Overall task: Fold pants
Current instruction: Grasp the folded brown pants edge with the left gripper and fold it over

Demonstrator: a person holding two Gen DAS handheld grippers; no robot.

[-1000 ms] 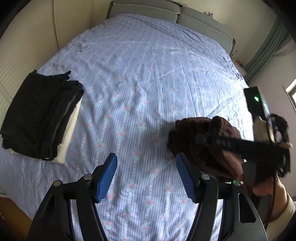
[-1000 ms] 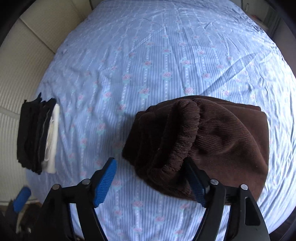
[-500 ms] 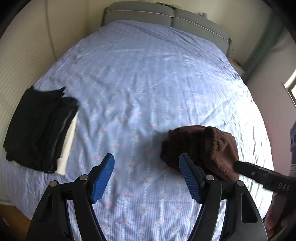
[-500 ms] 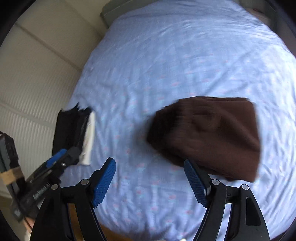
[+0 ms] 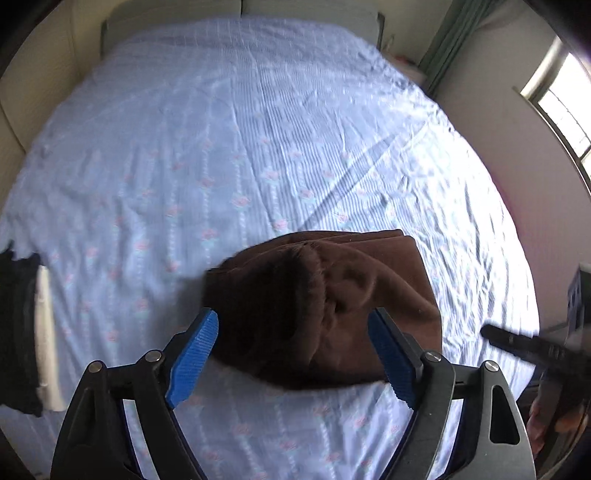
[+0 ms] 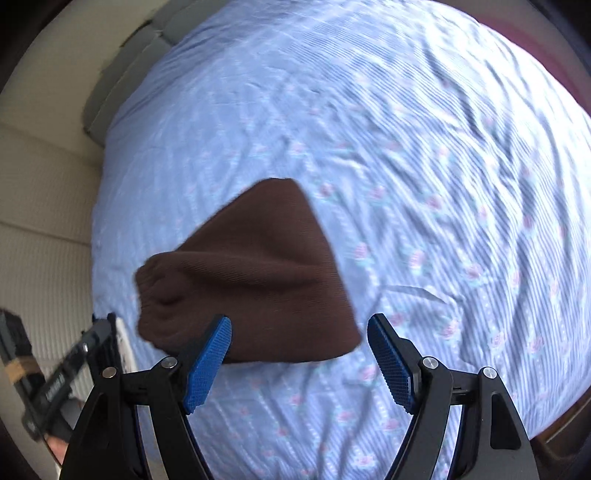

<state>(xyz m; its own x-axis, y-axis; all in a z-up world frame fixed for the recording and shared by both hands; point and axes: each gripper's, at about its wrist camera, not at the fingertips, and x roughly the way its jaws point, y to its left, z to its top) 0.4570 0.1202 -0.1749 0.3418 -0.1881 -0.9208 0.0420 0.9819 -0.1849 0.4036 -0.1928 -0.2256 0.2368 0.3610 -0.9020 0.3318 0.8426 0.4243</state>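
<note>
Now left gripper (image 5: 293,354) jaws just opening, empty, above pants (image 5: 325,306).

Folded brown pants (image 6: 255,280) on bedsheet (image 6: 424,155)

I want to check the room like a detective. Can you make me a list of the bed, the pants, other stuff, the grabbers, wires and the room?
Surface: bed, blue flowered sheet, wrinkled.
Job's things: brown pants folded in a bundle on the sheet.
Clutter: dark clothes stack at the bed's left edge.
Grippers: left gripper open above the pants, jaws just been opening, not gripping; right gripper open, holding nothing.
Cables: nothing seen.
Surroundings: headboard, window, green curtain.
</note>
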